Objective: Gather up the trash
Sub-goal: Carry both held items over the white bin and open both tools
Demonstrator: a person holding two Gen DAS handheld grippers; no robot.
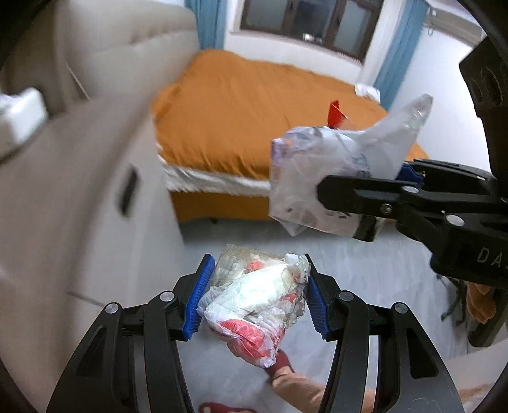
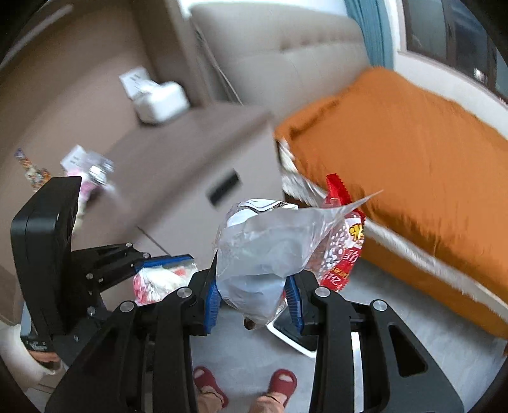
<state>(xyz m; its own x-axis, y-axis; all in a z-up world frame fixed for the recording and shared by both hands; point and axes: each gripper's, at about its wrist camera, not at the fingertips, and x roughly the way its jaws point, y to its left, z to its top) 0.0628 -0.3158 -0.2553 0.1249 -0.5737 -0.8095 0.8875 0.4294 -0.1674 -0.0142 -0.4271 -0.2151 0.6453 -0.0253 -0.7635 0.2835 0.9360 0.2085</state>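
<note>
A white and red crumpled wrapper bundle (image 1: 257, 297) is seen between blue pads (image 1: 197, 298). A clear plastic bag (image 2: 260, 251) and a red printed packet (image 2: 344, 241) are shown against an orange bedspread (image 2: 412, 152).

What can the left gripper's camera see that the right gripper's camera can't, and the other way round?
Only the left view shows the window. Only the right view shows the white box on the cabinet and two red slippers. Both show the orange bed, the left gripper shut on a crumpled wrapper wad, and the right gripper shut on a clear plastic bag.
</note>
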